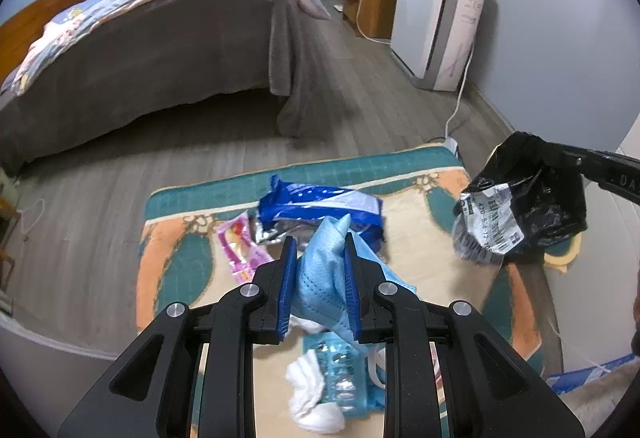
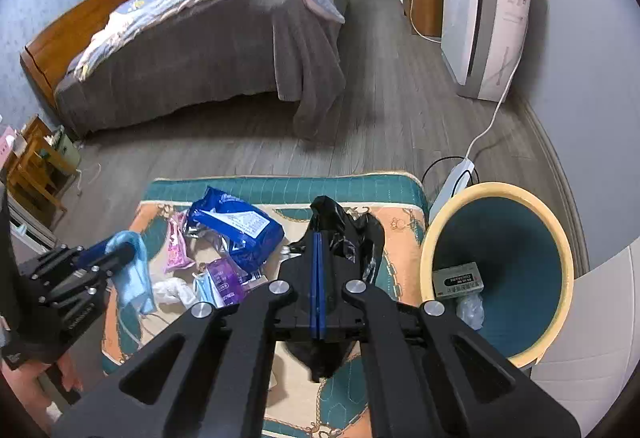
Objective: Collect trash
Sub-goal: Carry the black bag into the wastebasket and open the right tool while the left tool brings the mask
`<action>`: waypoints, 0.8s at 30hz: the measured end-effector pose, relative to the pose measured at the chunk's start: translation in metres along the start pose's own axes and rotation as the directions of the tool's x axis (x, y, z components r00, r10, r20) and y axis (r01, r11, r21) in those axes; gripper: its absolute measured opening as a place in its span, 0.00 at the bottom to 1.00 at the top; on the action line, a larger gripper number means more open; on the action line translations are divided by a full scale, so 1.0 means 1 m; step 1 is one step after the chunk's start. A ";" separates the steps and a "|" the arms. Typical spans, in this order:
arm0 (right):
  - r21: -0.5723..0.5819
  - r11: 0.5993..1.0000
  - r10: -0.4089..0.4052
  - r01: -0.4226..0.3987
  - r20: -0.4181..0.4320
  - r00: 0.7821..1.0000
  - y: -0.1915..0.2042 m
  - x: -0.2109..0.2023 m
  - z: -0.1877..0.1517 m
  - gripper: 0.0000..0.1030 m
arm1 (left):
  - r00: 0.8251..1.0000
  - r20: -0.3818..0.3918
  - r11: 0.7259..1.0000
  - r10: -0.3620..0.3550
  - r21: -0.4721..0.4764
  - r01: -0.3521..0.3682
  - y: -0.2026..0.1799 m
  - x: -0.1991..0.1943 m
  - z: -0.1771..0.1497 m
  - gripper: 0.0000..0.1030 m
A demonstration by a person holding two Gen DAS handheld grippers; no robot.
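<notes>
My left gripper (image 1: 319, 238) is shut on a light blue face mask (image 1: 322, 274) and holds it above the rug; it also shows in the right wrist view (image 2: 120, 254) with the mask (image 2: 134, 274) hanging from it. My right gripper (image 2: 317, 238) is shut on a crumpled black plastic bag (image 2: 344, 230), held above the rug; in the left wrist view the bag (image 1: 524, 198) hangs at the right. On the rug lie a blue wrapper (image 2: 236, 226), a pink wrapper (image 2: 176, 246), a purple packet (image 2: 226, 278), white tissue (image 1: 312, 394) and another mask (image 2: 206, 288).
A teal bin with a yellow rim (image 2: 556, 238) stands right of the rug (image 2: 280, 186), holding a small box (image 2: 458, 278). A bed (image 2: 208, 50) is behind, an air purifier (image 2: 484, 26) and power strip (image 2: 456, 178) at the right, a wooden stool (image 2: 36, 166) at the left.
</notes>
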State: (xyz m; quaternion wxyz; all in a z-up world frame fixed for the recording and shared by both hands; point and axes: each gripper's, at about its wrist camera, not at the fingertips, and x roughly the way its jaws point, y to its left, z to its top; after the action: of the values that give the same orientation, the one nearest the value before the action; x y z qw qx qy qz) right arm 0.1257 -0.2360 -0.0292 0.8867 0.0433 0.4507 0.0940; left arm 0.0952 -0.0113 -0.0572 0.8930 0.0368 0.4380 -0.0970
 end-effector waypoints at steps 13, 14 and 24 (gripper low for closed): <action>0.040 0.999 -0.017 0.015 0.048 0.999 -0.039 -0.027 -0.003 0.00 | 1.000 0.013 0.998 -0.028 0.061 0.027 -0.047 0.006 0.009 0.23; 0.046 0.999 -0.022 0.019 0.050 0.998 -0.044 -0.029 -0.004 0.00 | 0.999 0.015 0.997 -0.033 0.068 0.032 -0.053 0.007 0.010 0.23; 0.106 0.993 -0.057 0.049 0.076 0.995 -0.093 -0.047 -0.012 0.00 | 0.998 -0.003 0.989 -0.062 0.131 0.062 -0.102 0.023 0.012 0.23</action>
State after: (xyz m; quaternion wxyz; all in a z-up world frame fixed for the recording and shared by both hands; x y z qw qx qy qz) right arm 0.1007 -0.3365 -0.0141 0.9024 0.0813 0.4206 0.0451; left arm 0.0973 -0.1163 -0.0655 0.8854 0.0817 0.4310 -0.1534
